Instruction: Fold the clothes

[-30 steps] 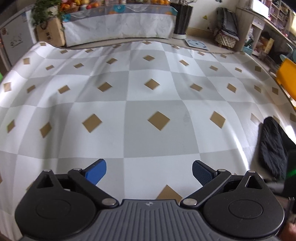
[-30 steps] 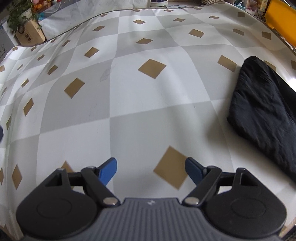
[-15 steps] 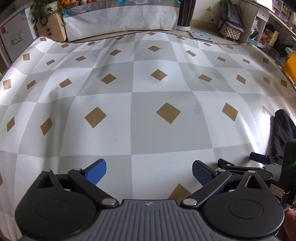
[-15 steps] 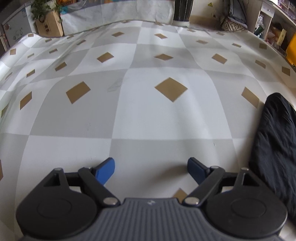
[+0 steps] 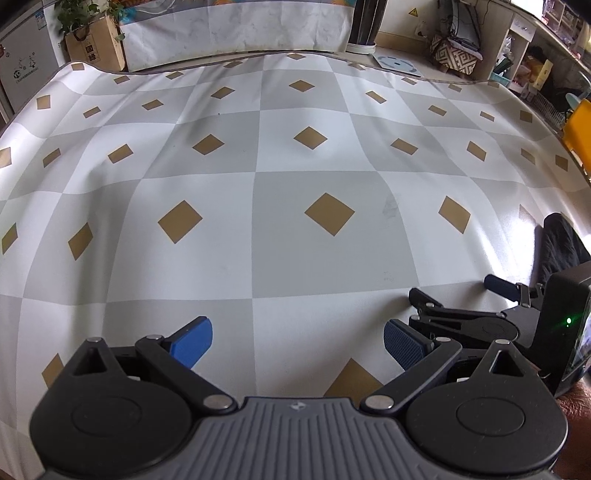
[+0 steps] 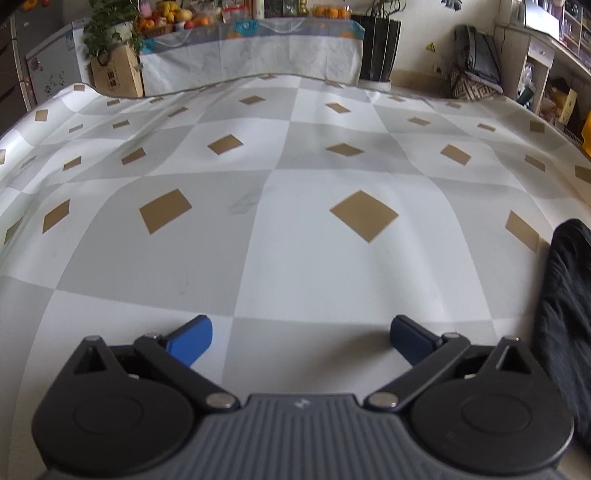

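In the left wrist view, a cardboard box with a leafy plant stood at the upper left of the frame, beside a long bench draped in a white cloth. A mat checked in grey and white with tan diamonds filled the middle of the frame. At the bottom centre, the left gripper showed its two blue fingers spread wide apart, with only bare mat between them; they held nothing and touched nothing. At the lower right of that frame, the right gripper appeared side-on, just beside the left one, and behind it a black garment lay bunched on the mat at the right edge.

In the right wrist view, the same box and plant sat at the upper left, with fruit piled on the draped bench. The checked mat again filled the centre. At the bottom centre, the right gripper had its jaws opening, already spread wide, with nothing between the blue fingers but mat. The black garment lay at the lower right edge of the frame, near the right-hand finger but clear of it, ungripped.
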